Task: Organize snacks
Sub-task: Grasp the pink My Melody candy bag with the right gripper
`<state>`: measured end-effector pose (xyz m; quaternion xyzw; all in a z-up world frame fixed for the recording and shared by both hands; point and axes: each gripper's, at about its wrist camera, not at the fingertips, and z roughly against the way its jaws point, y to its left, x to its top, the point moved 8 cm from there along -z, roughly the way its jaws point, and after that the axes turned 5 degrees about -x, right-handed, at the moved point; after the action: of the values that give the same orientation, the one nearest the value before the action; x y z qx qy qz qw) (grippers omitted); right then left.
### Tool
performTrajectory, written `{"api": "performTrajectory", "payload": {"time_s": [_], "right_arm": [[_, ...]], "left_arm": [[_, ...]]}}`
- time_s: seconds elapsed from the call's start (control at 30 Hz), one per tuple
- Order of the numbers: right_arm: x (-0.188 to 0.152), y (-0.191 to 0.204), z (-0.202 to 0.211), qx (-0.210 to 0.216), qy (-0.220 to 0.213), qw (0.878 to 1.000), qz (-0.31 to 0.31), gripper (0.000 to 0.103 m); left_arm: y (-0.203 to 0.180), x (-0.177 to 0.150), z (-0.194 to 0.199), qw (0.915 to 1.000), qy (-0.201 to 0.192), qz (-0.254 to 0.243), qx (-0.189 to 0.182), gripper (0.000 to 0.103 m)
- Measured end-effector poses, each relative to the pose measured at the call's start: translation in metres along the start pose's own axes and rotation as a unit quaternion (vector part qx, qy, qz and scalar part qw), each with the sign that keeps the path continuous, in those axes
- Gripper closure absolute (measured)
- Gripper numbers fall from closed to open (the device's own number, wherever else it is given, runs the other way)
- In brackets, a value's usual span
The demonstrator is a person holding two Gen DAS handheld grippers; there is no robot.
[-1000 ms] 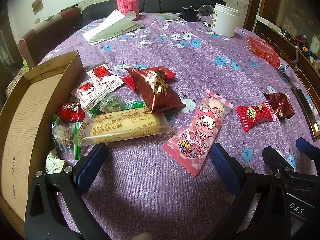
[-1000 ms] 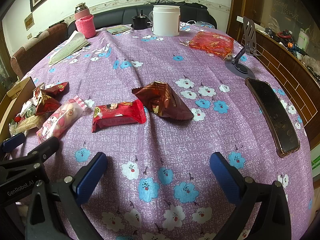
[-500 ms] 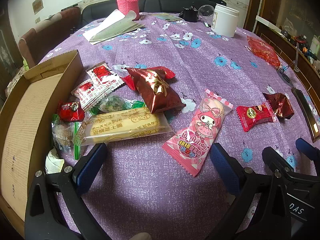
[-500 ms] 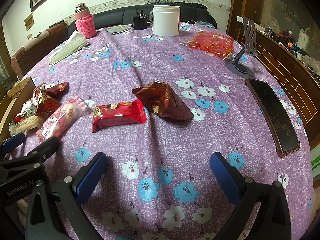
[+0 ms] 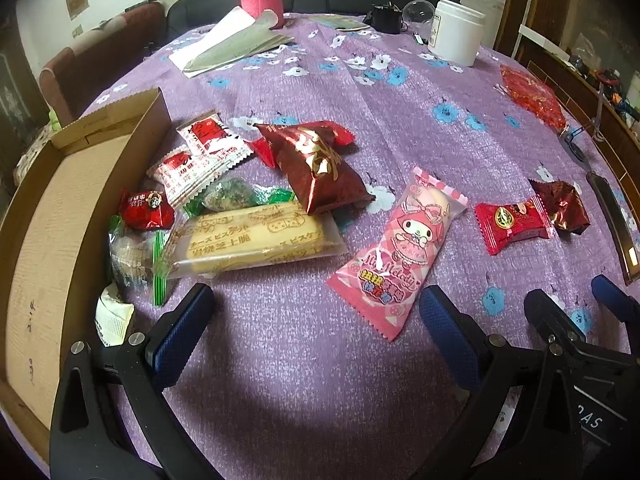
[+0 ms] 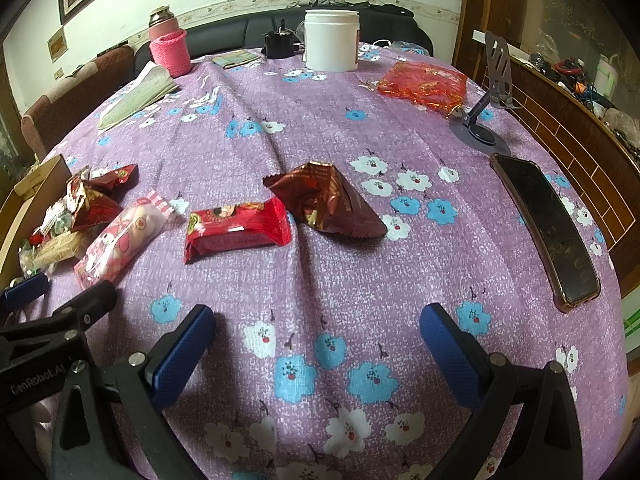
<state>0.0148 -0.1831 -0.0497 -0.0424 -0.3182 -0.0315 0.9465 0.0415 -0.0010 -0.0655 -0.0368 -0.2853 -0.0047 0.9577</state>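
Pink snack packet (image 5: 400, 248) lies diagonally, pointing upper-right.

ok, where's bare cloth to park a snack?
Free: between left tool and pink packet; between right tool and red bar. Crowded: snack pile beside cardboard box.

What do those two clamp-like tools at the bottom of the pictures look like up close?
Both are alike. The left gripper and the right gripper have black plastic frames with silver screws, and each finger ends in a blue textured pad. White lettering reading "GenRobot.AI" marks the left gripper's body, seen from the right camera. No cables or sleeves show.
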Motion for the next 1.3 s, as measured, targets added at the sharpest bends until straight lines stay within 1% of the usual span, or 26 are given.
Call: {"api": "performTrajectory", "payload": {"time_s": [0.13, 0.17, 0.2, 0.27, 0.33, 0.37, 0.43, 0.5, 0.53, 0.6, 0.7, 0.77, 0.8, 0.83, 0.87, 0.97, 1.03, 1.07, 1.1, 1.13, 1.2, 1.23, 1.27, 1.3], "right_arm": [[-0.005, 0.004, 0.003, 0.008, 0.004, 1.000, 0.011, 0.000], [-0.006, 0.004, 0.004, 0.010, 0.004, 1.000, 0.014, 0.000], [-0.006, 0.005, 0.004, 0.012, 0.004, 1.000, 0.018, 0.000], [-0.008, 0.005, 0.006, 0.013, 0.002, 1.000, 0.019, 0.000], [-0.010, 0.005, 0.007, 0.013, -0.001, 1.000, 0.020, 0.000], [-0.010, 0.005, 0.007, 0.014, -0.001, 1.000, 0.022, 0.000], [-0.012, 0.005, 0.009, 0.019, 0.001, 0.999, 0.032, 0.000], [-0.015, 0.005, 0.011, 0.022, 0.002, 0.999, 0.039, 0.000], [-0.015, 0.005, 0.011, 0.023, 0.004, 0.999, 0.039, 0.000], [-0.015, 0.005, 0.010, 0.024, 0.012, 0.999, 0.038, 0.000], [-0.016, 0.005, 0.010, 0.019, 0.025, 0.999, 0.039, 0.000], [-0.017, 0.005, 0.011, 0.015, 0.046, 0.998, 0.039, 0.001], [-0.017, 0.006, 0.013, 0.018, 0.055, 0.997, 0.041, 0.006], [-0.014, 0.007, 0.020, 0.024, 0.049, 0.998, 0.038, 0.016], [-0.006, 0.007, 0.033, 0.028, 0.033, 0.999, 0.033, 0.018], [0.034, 0.001, 0.089, 0.033, -0.047, 0.998, 0.004, 0.017], [0.061, 0.001, 0.128, 0.036, -0.097, 0.995, -0.010, 0.015], [0.069, 0.004, 0.140, 0.039, -0.109, 0.993, -0.010, 0.013], [0.075, 0.009, 0.149, 0.048, -0.114, 0.992, -0.009, 0.009], [0.079, 0.016, 0.151, 0.062, -0.109, 0.992, -0.010, 0.009], [0.075, 0.037, 0.137, 0.104, -0.067, 0.992, -0.013, 0.009], [0.069, 0.048, 0.124, 0.121, -0.045, 0.992, -0.013, 0.010], [0.063, 0.058, 0.112, 0.126, -0.032, 0.991, -0.012, 0.013], [0.057, 0.067, 0.099, 0.124, -0.020, 0.992, -0.011, 0.015]], "left_arm": [[-0.001, -0.007, 0.005, 1.0000, 0.005, 0.007, 0.003, 0.000], [-0.002, -0.008, 0.006, 0.9999, 0.008, 0.007, 0.004, 0.001], [-0.002, -0.010, 0.009, 0.9999, 0.010, 0.006, -0.003, 0.007], [-0.002, -0.012, 0.018, 0.9994, 0.007, 0.014, -0.030, 0.015], [0.000, -0.011, 0.030, 0.9985, -0.001, 0.021, -0.051, 0.015], [0.004, -0.008, 0.040, 0.9982, -0.013, 0.021, -0.054, 0.015], [0.014, 0.002, 0.066, 0.9972, -0.054, 0.016, -0.051, 0.016], [0.029, 0.017, 0.104, 0.9931, -0.107, 0.015, -0.045, 0.016], [0.037, 0.024, 0.125, 0.9900, -0.133, 0.018, -0.044, 0.016], [0.055, 0.037, 0.168, 0.9812, -0.188, 0.020, -0.038, 0.016], [0.078, 0.050, 0.227, 0.9675, -0.251, 0.010, -0.029, 0.016], [0.094, 0.057, 0.265, 0.9601, -0.278, 0.000, -0.027, 0.016], [0.101, 0.061, 0.277, 0.9576, -0.286, -0.002, -0.030, 0.016], [0.108, 0.065, 0.290, 0.9547, -0.296, -0.003, -0.035, 0.016], [0.115, 0.069, 0.306, 0.9508, -0.307, -0.004, -0.041, 0.016], [0.136, 0.082, 0.339, 0.9426, -0.330, 0.003, -0.050, 0.016], [0.145, 0.091, 0.356, 0.9382, -0.339, 0.006, -0.069, 0.015], [0.147, 0.091, 0.360, 0.9372, -0.340, 0.004, -0.078, 0.015], [0.147, 0.093, 0.360, 0.9374, -0.337, -0.001, -0.086, 0.015], [0.146, 0.094, 0.356, 0.9383, -0.333, -0.007, -0.093, 0.015], [0.140, 0.089, 0.332, 0.9432, -0.311, -0.021, -0.115, 0.011], [0.134, 0.085, 0.311, 0.9482, -0.290, -0.026, -0.126, 0.011], [0.128, 0.081, 0.297, 0.9527, -0.272, -0.031, -0.131, 0.011], [0.120, 0.075, 0.270, 0.9604, -0.239, -0.041, -0.137, 0.011]]}}
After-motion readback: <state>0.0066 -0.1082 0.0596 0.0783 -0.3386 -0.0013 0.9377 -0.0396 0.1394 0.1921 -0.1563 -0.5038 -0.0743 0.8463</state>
